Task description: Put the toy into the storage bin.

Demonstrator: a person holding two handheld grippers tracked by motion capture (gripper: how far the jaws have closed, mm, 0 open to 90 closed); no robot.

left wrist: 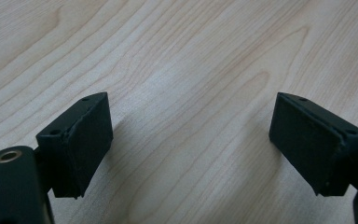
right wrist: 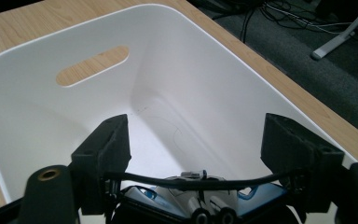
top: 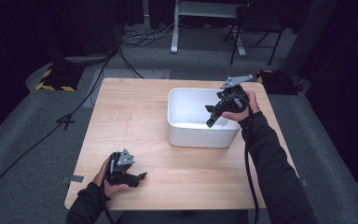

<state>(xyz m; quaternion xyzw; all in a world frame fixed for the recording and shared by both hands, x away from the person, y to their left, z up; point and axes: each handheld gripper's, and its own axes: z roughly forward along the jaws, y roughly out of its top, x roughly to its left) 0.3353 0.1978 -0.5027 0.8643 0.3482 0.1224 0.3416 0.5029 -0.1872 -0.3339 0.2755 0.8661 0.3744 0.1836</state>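
Observation:
A white plastic bin (top: 200, 136) stands on the right half of the wooden table (top: 130, 116). My right gripper (top: 213, 116) tilts down into it from the right rim. In the right gripper view the right gripper (right wrist: 196, 140) is shut on a blue, white and grey object (right wrist: 168, 196), whose thin black band (right wrist: 200, 183) spans from pad to pad above the bin's floor (right wrist: 168, 135). What the object is I cannot tell. My left gripper (top: 139, 177) rests low near the table's front left. Seen close, the left gripper (left wrist: 191, 140) is open, with bare wood (left wrist: 191, 56) between its pads.
The bin's far wall has a handle slot (right wrist: 93, 65). Cables (top: 98, 79) run over the grey floor left of the table. Behind the table are a chair (top: 256, 28) and a white desk leg (top: 175, 28). A yellow-black striped block (top: 56, 79) lies at far left.

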